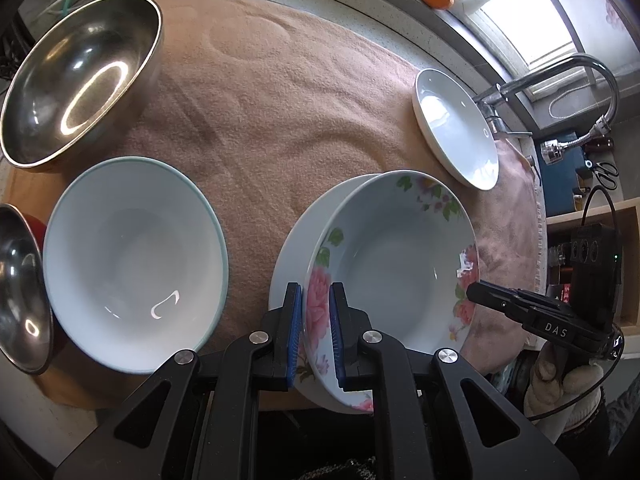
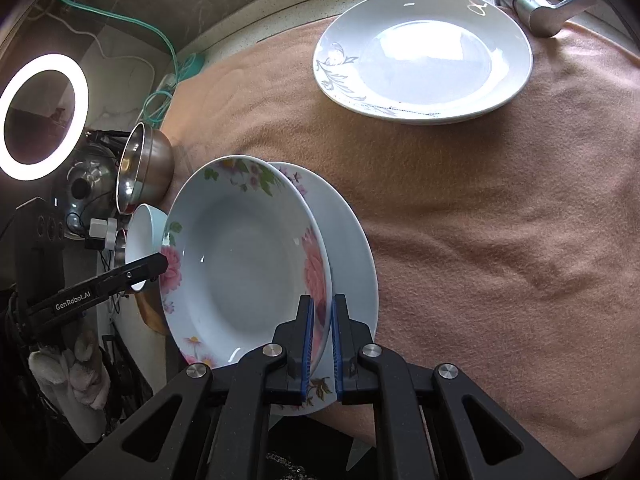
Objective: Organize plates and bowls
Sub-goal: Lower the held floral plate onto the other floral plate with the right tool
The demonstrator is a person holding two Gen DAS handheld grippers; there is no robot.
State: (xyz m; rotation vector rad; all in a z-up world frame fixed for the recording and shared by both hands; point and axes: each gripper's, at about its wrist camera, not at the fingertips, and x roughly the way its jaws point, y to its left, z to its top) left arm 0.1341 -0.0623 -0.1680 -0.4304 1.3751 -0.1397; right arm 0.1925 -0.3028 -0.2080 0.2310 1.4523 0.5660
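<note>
Left wrist view: left gripper clamped on the near rim of the floral plate, riding over a white plate at 6 o'clock on the pink towel. Best lowered level, both sides together. Glossy, slippery ceramic; pale bowl at 9 o'clock.

Right wrist view: right gripper pinching the opposite rim. Smooth plain plate at 1 o'clock.

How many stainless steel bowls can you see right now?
2. A large steel bowl stands at the far left of the pink towel; a smaller steel bowl sits at the left edge, beside the white bowl. More may lie out of view.
</note>
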